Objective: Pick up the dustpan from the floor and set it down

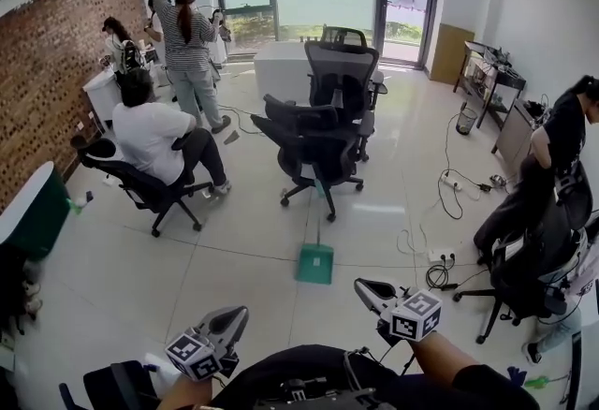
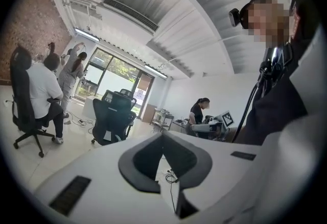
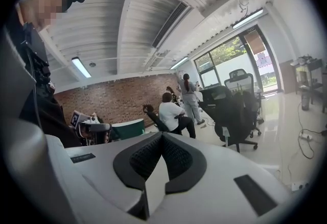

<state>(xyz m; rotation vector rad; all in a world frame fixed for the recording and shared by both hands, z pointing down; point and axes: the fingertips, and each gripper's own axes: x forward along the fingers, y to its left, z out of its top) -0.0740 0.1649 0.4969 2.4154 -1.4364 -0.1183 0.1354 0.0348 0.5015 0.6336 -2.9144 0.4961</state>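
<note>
The green dustpan [image 1: 314,264] sits on the pale floor on my side of the black office chair [image 1: 314,151]. What looks like a thin handle [image 1: 312,223] rises from it toward the chair's base. I judge it light, stiff plastic, smooth enough to slip, so I would pinch the handle low down, where the pan swings least. My left claw [image 2: 162,137] and right claw [image 3: 162,136] are farther from the chair than the pan, well apart from it. Both are closed on nothing.

My left claw [image 1: 236,314] and right claw [image 1: 365,286] sit side by side, roughly level, tips angled inward, jaws of each pressed together, empty.
</note>
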